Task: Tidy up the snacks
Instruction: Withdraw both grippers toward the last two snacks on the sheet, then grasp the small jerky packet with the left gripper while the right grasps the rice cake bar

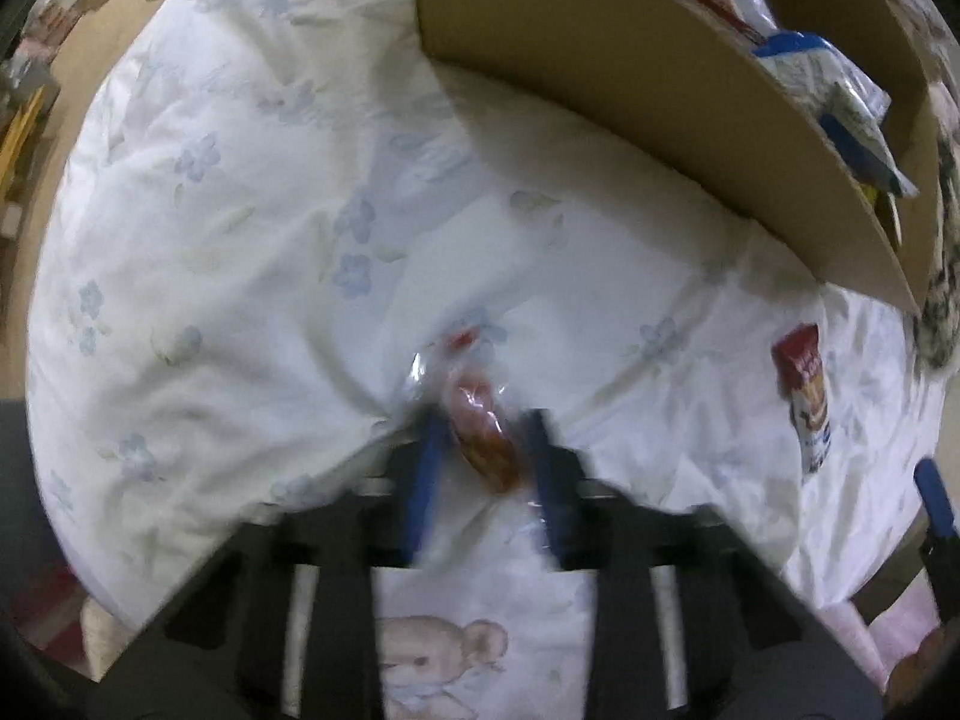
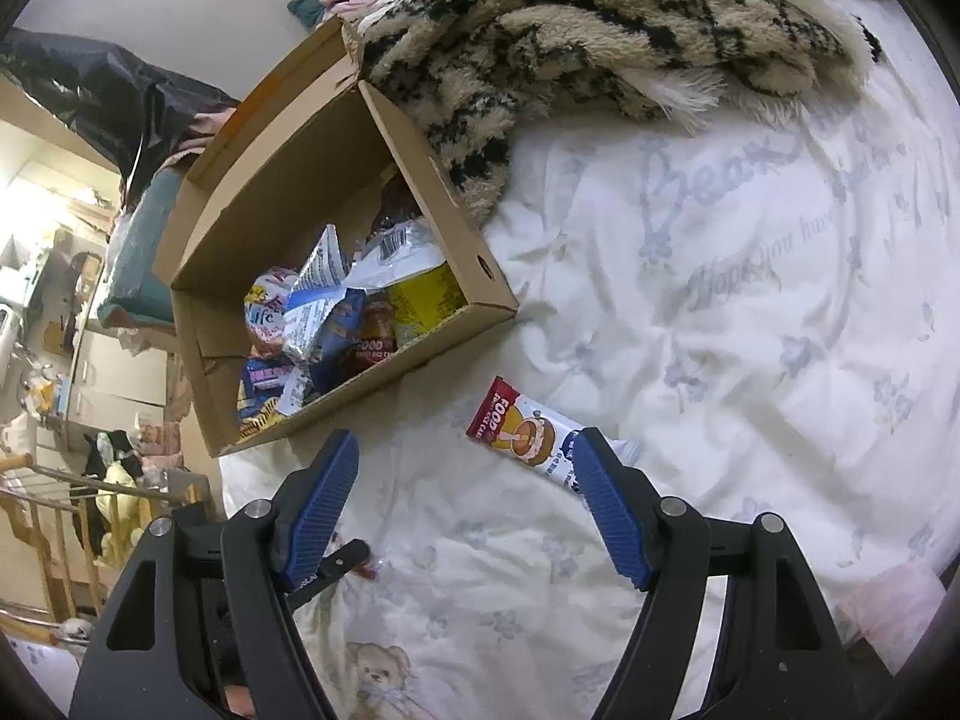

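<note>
The left wrist view is smeared by motion blur, so fine detail is lost. At its centre the left gripper (image 1: 480, 420) points down at a white floral duvet (image 1: 240, 210), its blue pads closed on a clear-wrapped snack (image 1: 480, 420) with an orange-red filling; the wrapper's print cannot be read. The jaws stand close together with the packet pinched between them. To the right of that view, a cardboard box (image 1: 600, 60) sits on the duvet, cut off by the top edge, with only a few packets showing over its wall. Below it lies a red-and-white rice cake packet (image 1: 804, 384), and a blue pad of the other gripper pokes in at the far right edge.

In the right wrist view, the left side holds dim, cluttered furniture that is hard to make out. The cardboard box (image 2: 456, 228) lies open, filled with mixed snack packets (image 2: 324, 324). A spotted plush blanket (image 2: 570, 30) overlaps its far corner. The right gripper (image 2: 462, 450) hangs wide open and empty above the duvet (image 2: 750, 330). The rice cake packet (image 2: 522, 426) lies just ahead, its far end hidden behind the right finger.
</note>
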The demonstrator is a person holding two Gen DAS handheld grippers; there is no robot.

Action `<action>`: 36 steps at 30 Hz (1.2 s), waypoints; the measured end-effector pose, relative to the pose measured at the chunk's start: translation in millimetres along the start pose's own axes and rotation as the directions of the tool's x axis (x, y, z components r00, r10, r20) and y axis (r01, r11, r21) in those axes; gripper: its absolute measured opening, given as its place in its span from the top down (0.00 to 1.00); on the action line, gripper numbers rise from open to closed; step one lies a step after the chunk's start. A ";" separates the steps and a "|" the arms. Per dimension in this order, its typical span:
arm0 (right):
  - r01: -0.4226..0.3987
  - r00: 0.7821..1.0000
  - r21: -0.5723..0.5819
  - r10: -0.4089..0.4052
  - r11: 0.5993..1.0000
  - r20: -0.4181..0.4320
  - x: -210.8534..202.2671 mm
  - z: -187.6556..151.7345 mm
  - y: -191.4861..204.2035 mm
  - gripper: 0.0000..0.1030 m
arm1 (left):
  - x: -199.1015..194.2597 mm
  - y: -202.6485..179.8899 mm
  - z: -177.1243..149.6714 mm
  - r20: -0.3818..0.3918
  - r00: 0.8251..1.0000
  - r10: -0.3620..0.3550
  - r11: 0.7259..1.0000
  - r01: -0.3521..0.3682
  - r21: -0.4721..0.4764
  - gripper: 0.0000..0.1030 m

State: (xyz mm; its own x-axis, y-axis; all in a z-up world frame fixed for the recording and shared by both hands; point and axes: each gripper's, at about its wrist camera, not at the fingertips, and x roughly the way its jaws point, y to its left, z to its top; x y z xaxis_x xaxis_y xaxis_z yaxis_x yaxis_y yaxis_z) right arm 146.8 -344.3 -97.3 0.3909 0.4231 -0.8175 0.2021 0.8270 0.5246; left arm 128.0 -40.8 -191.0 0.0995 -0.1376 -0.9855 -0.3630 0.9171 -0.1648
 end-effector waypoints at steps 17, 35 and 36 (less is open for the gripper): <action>0.037 0.999 -0.040 -0.038 0.998 -0.007 4.3 0.5 5.4 0.26 | -84.4 -11.6 12.8 0.069 0.997 -0.037 0.957 0.016 0.291 0.86; 0.248 0.934 -0.219 -0.293 0.944 -0.206 97.5 8.9 3.8 0.26 | -74.4 7.0 22.1 0.074 0.995 -0.061 0.958 0.037 0.285 0.86; 0.242 0.933 -0.223 -0.289 0.944 -0.215 103.4 9.0 4.5 0.26 | -74.4 6.8 22.2 0.077 0.995 -0.057 0.957 0.033 0.287 0.86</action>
State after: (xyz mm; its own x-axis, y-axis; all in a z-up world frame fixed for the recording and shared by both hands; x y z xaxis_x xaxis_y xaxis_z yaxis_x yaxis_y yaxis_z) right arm 196.1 -300.2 -177.3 0.1134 0.2347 -0.9654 0.0850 0.9658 0.2448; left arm 138.7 -16.0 -117.8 0.1911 -0.1604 -0.9684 -0.0783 0.9809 -0.1780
